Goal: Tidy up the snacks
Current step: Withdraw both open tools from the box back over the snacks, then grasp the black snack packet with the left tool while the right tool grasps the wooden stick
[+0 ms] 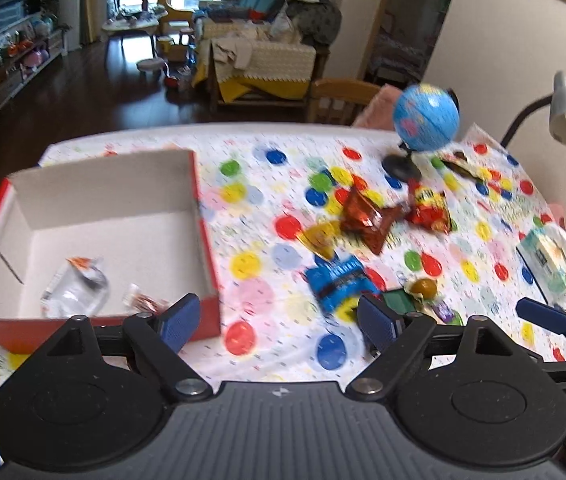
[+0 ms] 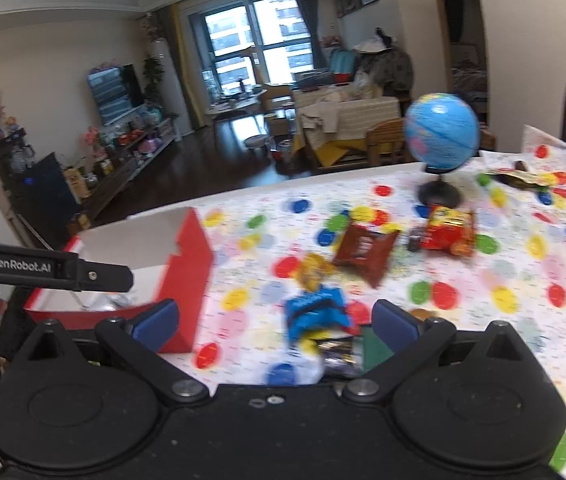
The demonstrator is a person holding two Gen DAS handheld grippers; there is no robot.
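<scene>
Both grippers, left (image 1: 279, 322) and right (image 2: 275, 326), hang wide open and empty just beside the red box (image 1: 207, 240), where two wrapped snacks (image 1: 77, 286) already lie. I'd drop straight onto the blue packet (image 1: 337, 280) nearest that box, pinching its middle

The left gripper (image 1: 279, 322) is hovering above the polka-dot tablecloth (image 1: 267, 168) with its blue-padded jaws standing wide apart and nothing lying between them. To its left, the red box (image 1: 203, 216) — white inside — is holding a clear wrapped snack (image 1: 77, 286) and a smaller wrapped sweet (image 1: 145, 302) near its front wall. Ahead and to the right, loose snacks are lying on the cloth — a blue packet (image 1: 337, 282), a yellow packet (image 1: 321, 238), a brown packet (image 1: 367, 216) and a red-and-yellow packet (image 1: 431, 210) — with a blue globe (image 1: 427, 118) standing behind them and the right gripper (image 1: 555, 320) showing at the right edge.
</scene>
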